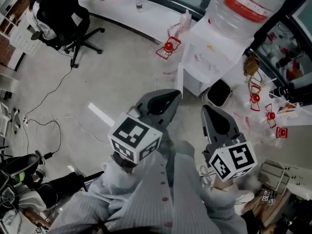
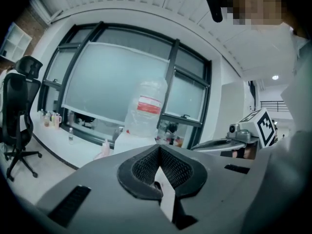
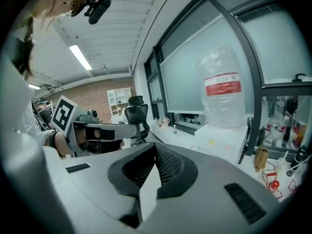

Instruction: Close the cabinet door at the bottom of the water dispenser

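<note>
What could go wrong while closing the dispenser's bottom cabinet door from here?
1. A hard shove could rock the water bottle atop the dispenser.
2. The shut left gripper might slip off the thin open door.
3. The white container beside the base could get knocked.

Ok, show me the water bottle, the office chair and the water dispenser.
water bottle [image 1: 251, 3], head view, on its red label
office chair [image 1: 62, 17], head view, on the black seat
water dispenser [image 1: 214, 48], head view, on its white top
</note>
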A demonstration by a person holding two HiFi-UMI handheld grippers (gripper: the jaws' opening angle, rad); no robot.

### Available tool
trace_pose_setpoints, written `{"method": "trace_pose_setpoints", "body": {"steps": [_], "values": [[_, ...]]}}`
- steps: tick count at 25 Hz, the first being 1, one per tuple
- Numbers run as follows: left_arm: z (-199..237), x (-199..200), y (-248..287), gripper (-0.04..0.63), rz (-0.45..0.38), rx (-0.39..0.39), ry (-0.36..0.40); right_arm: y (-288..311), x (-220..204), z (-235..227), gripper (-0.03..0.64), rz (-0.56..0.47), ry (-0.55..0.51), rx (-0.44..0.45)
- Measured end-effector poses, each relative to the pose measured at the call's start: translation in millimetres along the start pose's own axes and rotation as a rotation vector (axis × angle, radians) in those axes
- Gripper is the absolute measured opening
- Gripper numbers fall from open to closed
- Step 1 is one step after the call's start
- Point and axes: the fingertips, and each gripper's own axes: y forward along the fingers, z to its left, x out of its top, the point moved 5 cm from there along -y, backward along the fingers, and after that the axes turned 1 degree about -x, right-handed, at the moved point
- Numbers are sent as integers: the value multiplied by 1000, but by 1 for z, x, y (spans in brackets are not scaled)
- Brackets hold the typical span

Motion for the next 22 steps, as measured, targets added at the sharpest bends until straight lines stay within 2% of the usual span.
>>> {"method": "trace_pose_setpoints", "body": {"steps": [4, 11, 16, 22], "values": [[21, -2, 15, 9, 25, -13, -17, 19, -3, -12, 14, 25, 29, -29], [54, -5, 58, 9, 59, -10, -57, 58, -5, -48, 14, 72, 44, -24], [77, 3, 99, 9, 55, 20, -76, 87, 2, -88, 14, 81, 49, -14], [105, 15, 156, 9, 53, 68, -99, 125, 13, -141, 14, 117, 53, 39]]}}
